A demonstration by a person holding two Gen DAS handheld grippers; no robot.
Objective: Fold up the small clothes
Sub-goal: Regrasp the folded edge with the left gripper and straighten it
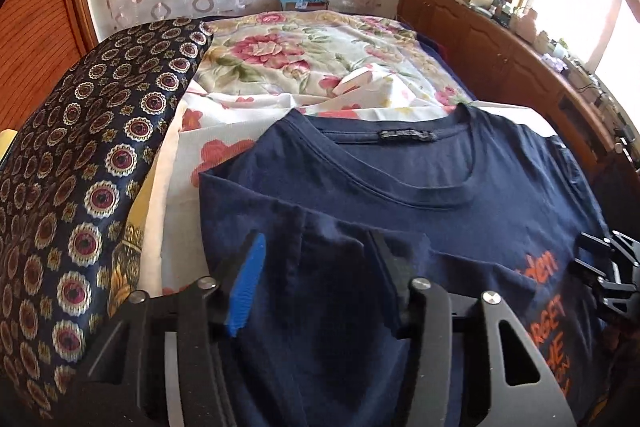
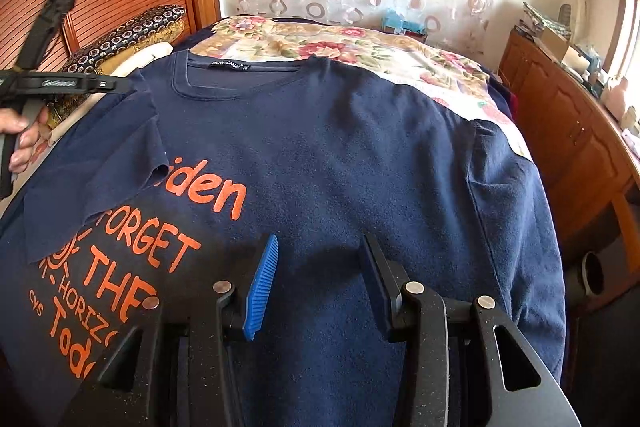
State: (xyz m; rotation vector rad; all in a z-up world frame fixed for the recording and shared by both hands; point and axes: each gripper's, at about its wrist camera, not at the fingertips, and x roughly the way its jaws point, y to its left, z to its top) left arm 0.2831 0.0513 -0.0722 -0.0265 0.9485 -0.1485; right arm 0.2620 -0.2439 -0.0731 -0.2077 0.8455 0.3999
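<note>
left gripper: part open, seemingly over t-shirt sleeve | right gripper: part open, empty

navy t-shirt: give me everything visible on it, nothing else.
The navy t-shirt looks like soft cotton knit and lies front up on the floral bedspread. It has a ribbed round collar, a dark neck label inside it, and orange lettering on the chest. One short sleeve is folded inward and covers the start of the print. The other side runs down toward the bed edge. The left claw sits over the folded sleeve; whether it pinches the cloth is unclear. The right claw sits open over the body.
</note>
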